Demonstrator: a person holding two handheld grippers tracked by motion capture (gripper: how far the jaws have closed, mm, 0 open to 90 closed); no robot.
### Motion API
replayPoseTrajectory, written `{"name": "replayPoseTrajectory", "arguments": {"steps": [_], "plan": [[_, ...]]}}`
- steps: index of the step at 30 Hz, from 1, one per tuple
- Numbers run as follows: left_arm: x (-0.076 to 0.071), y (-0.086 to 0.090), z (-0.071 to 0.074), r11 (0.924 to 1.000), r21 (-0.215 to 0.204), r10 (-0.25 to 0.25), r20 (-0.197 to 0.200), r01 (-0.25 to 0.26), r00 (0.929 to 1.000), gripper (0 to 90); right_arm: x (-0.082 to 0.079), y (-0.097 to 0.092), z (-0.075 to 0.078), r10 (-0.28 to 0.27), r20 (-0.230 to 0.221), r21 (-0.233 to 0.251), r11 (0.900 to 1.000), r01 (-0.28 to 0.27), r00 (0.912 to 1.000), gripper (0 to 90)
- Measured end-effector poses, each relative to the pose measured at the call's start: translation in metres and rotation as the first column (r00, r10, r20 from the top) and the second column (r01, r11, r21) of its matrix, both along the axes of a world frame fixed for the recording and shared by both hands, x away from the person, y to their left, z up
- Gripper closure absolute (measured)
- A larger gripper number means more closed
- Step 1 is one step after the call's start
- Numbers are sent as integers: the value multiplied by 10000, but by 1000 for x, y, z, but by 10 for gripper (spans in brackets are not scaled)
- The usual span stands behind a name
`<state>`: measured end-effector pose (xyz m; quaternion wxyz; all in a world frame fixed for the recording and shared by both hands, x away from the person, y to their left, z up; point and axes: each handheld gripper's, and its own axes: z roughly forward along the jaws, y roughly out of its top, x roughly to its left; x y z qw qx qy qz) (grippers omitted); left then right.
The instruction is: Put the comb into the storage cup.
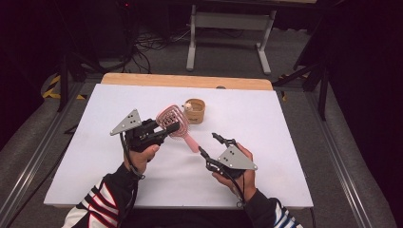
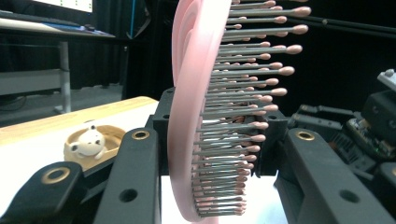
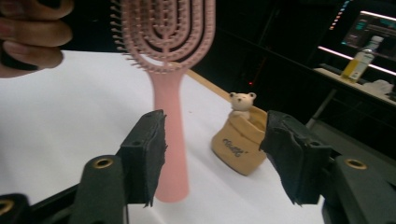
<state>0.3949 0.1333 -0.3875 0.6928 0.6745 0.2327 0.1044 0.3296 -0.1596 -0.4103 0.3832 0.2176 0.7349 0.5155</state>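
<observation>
**A recording lab**

Black curtains (image 1: 28, 47) wall off the space. Cables (image 1: 147, 45) trail over grey carpet at 12 o'clock, hazard tape (image 1: 52, 88) marks the floor at 10, and a monitor (image 3: 373, 28) glows beyond the white desk (image 1: 285, 142).

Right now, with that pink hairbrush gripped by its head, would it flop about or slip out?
Probably neither. The pink hairbrush juts straight from the left hand-held gripper, its handle unsupported, so it looks stiff. Its open, ribbed head suggests it is light for its size. The bristles may flex under the pads, so it could twist a little if bumped.
</observation>
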Motion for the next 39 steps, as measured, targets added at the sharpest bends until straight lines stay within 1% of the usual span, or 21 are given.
{"name": "replayPoseTrajectory", "arguments": {"steps": [2,4,5,8,9,10,11,15,17,19,20,21,22,23,26,27,30,34,35,37,39], "plan": [[0,2,0,10000,-2,19,2,-19,10000,631,0,-2,1,-31,-12,94,10000,31,10000,360],[0,3,-1,10000,37,43,-35,-43,10000,631,1,-8,3,-171,37,250,9995,170,9998,316],[0,5,-1,9999,136,90,4,-90,10000,631,1,-10,4,-179,50,304,9994,178,9998,308],[0,7,-1,9998,137,147,46,-148,9999,631,2,-15,5,-343,109,324,9989,340,9994,287],[0,8,-1,9997,170,181,35,-182,9998,631,3,-17,5,-327,102,430,9986,323,9994,259],[0,9,0,9996,199,220,57,-221,9997,631,4,-19,5,-326,3,436,9985,326,9995,247],[0,9,0,9995,196,239,81,-241,9997,631,4,-22,5,-524,53,367,9980,522,9986,231],[0,12,0,9990,237,366,123,-369,9993,631,5,-28,4,-588,3,504,9970,587,9983,185],[0,13,1,9989,278,366,133,-370,9992,631,6,-31,3,-510,-82,702,9962,515,9987,152],[-1,14,1,9986,292,443,172,-448,9989,631,6,-33,2,-550,-69,722,9959,553,9985,144],[0,15,2,9985,277,469,208,-475,9987,631,6,-34,2,-578,-67,756,9954,582,9983,123],[-1,17,2,9983,265,506,243,-512,9984,631,6,-38,1,-587,-156,877,9943,599,9982,109],[-1,17,2,9983,265,506,243,-512,9984,631,6,-38,1,-587,-156,877,9943,599,9982,109],[-1,18,3,9977,312,593,276,-602,9979,632,6,-39,0,-772,-170,702,9945,782,9969,84],[0,20,4,9977,280,609,272,-617,9978,632,7,-41,-1,-828,-223,632,9945,841,9963,65],[0,20,4,9975,298,634,282,-643,9976,631,7,-43,-3,-893,-276,508,9946,906,9956,57],[0,23,5,9970,271,714,320,-723,9969,632,7,-44,-3,-982,-233,438,9941,992,9949,49],[0,26,7,9963,258,814,368,-824,9960,631,7,-50,-5,-1046,-251,355,9938,1054,9942,44],[0,27,7,9959,265,849,368,-859,9957,631,6,-52,-6,-1139,-253,275,9930,1146,9932,44],[0,29,9,9957,195,898,386,-906,9952,631,6,-55,-8,-1143,-309,269,9930,1151,9930,41],[0,31,10,9950,198,970,424,-979,9944,632,6,-59,-9,-1316,-271,187,9911,1321,9909,42]]}}
